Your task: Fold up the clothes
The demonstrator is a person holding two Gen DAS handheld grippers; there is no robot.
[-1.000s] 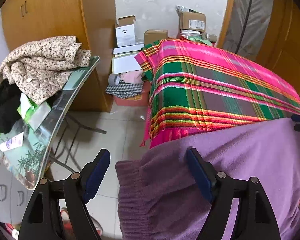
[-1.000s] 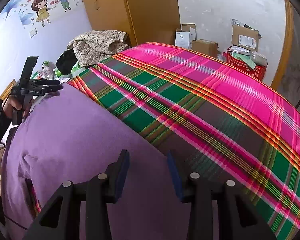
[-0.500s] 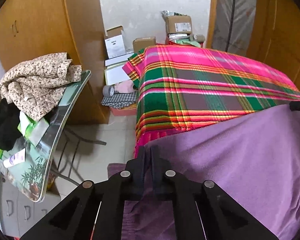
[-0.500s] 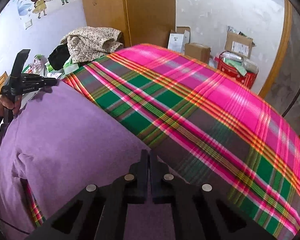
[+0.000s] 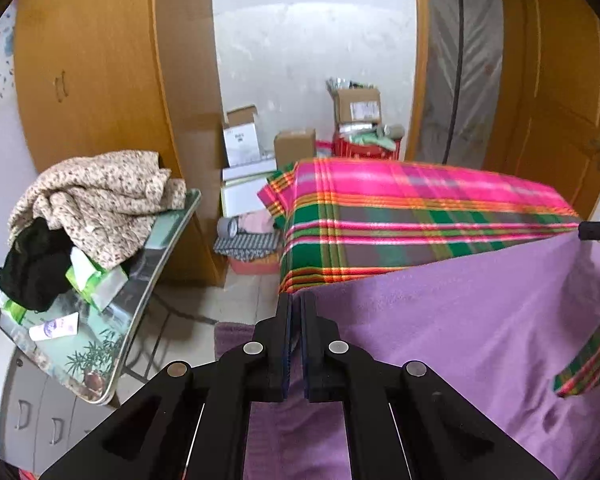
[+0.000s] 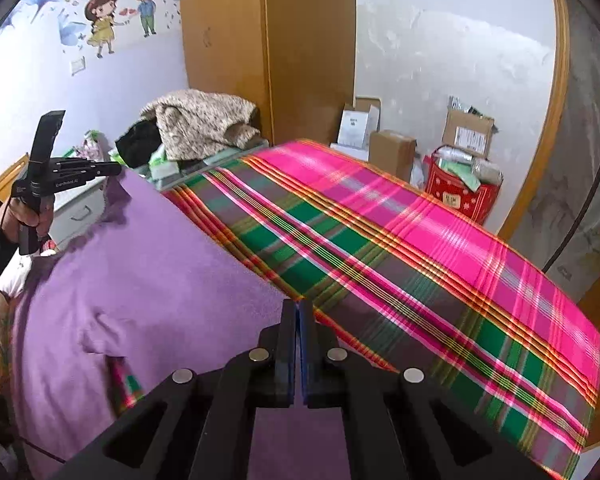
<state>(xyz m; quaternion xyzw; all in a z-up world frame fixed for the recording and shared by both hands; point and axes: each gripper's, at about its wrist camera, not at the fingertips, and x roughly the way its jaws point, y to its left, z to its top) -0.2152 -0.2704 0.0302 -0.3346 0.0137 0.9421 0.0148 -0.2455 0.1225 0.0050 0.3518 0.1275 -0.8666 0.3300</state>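
A purple knitted sweater [image 5: 460, 340] lies spread over the near part of a bed covered by a pink and green plaid blanket [image 5: 400, 216]. My left gripper [image 5: 296, 298] is shut on the sweater's far edge at its left corner. In the right wrist view my right gripper [image 6: 298, 306] is shut on the same edge of the sweater [image 6: 140, 280] at its right corner. The edge is held up off the blanket [image 6: 420, 248] between the two grippers. A hand [image 6: 28, 216] holds the left gripper [image 6: 114, 169] at the far left. The right gripper [image 5: 596, 230] shows at the left wrist view's right border.
A glass-topped table [image 5: 112, 352] left of the bed carries a heap of floral and black clothes [image 5: 100, 200]. Cardboard boxes [image 5: 356, 106] and a red basket [image 6: 456, 196] stand by the far wall. Wooden wardrobe doors [image 5: 100, 80] rise behind the table.
Both grippers went from open to shut on the sweater's edge. Since then both have risen and drawn the edge up off the blanket.
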